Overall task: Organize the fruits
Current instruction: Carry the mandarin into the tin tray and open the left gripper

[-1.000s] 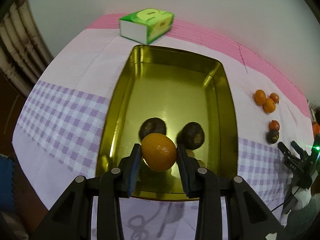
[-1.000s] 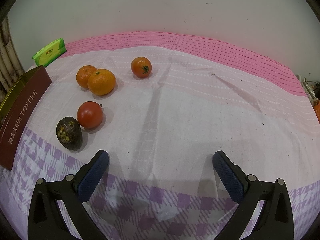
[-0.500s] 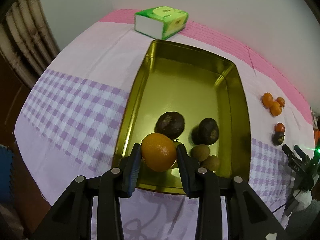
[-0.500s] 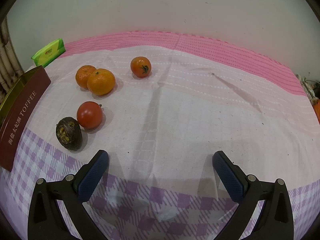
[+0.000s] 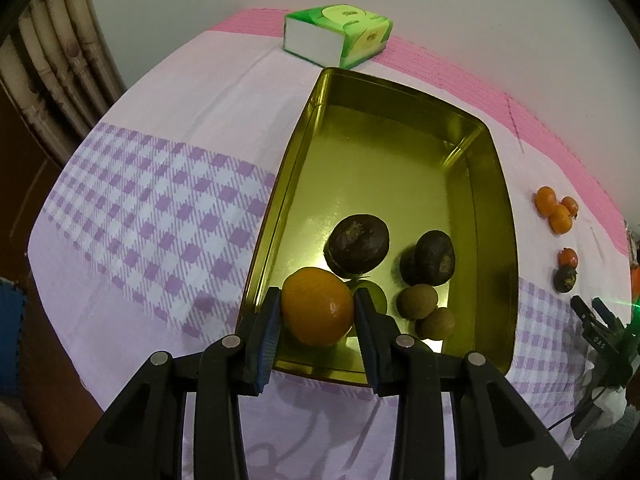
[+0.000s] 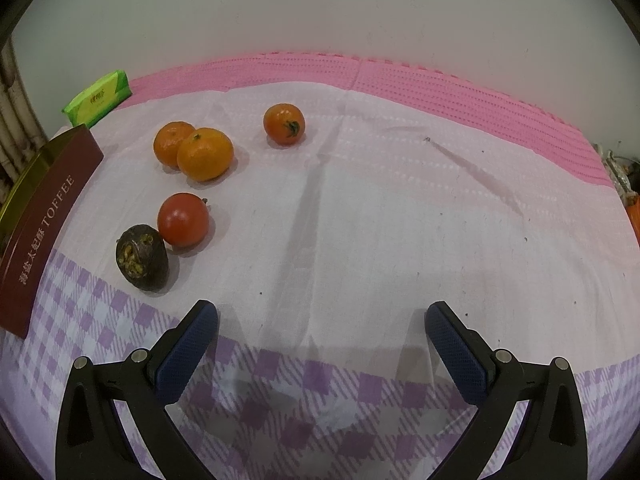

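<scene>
The far half of the gold tin [image 5: 400, 168] lies bare; two dark fruits [image 5: 358, 244] and small brown ones [image 5: 418, 301] crowd its near end. Cloth [image 6: 400, 220] right of the loose fruit lies bare.

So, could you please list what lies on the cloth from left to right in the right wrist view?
Toffee tin → dark fruit → red tomato → front orange → orange-red fruit with the green stem.
</scene>
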